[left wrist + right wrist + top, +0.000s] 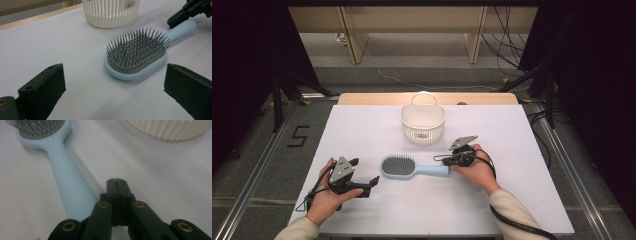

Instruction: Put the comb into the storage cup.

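The hairbrush (413, 168) is laid on the desk (362, 125), bristles up, near the basket (423, 122). It is judged light and stiff; the smooth handle should be taken. The right hand-held gripper (116, 180) is closed empty beside it; the left hand-held gripper (112, 87) is held apart.

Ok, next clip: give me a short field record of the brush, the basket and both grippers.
hairbrush: light blue, flat on table, bristles up, handle toward right gripper
basket: white, slotted, upright behind the brush
left gripper: jaws open, apart from brush head
right gripper: jaws shut, empty, beside handle end
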The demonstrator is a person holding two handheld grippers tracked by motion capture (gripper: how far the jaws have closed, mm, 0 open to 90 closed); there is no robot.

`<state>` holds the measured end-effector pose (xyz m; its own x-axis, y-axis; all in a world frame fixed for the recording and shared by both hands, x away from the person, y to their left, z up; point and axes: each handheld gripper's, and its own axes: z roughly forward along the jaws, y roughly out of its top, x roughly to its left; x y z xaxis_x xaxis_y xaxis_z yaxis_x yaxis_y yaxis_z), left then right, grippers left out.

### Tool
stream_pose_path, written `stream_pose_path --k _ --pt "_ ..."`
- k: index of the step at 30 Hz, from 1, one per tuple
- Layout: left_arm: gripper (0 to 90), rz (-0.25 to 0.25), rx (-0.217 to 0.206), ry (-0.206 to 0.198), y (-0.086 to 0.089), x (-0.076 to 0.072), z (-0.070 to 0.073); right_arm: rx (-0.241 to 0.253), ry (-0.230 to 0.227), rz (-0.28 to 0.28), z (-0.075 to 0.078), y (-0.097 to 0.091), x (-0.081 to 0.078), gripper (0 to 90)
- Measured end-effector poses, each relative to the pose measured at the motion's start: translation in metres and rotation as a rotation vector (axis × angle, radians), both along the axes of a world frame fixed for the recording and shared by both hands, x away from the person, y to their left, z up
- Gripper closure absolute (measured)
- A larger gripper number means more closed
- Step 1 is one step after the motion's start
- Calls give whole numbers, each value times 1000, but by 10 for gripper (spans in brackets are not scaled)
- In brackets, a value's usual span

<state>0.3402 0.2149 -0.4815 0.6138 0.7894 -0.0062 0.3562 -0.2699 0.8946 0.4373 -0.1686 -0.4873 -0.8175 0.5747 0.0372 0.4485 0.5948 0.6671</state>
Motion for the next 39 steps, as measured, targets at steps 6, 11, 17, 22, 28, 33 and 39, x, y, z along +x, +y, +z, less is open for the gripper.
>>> stream_pose_path --k 6,11,17,22,28,33,39 --pt "29 -9 29 5 0 -3 1 -26 17 56 5 3 -16 900" --pt "32 -7 32 16 0 -5 1 -52 17 96 9 9 -31 900" --pt "37 -5 24 24 2 -6 1 -58 23 141 12 15 -50 900" --pt "38 -1 21 32 2 -7 1 -62 53 196 12 23 -67 900" --pt "42 2 20 41 5 -9 2 -55 87 258 11 35 -83 900" --pt "44 -1 21 52 6 -12 2 -44 108 315 10 50 -95 900" --pt "45 -5 14 65 6 -15 4 -38 111 360 8 69 -103 900"
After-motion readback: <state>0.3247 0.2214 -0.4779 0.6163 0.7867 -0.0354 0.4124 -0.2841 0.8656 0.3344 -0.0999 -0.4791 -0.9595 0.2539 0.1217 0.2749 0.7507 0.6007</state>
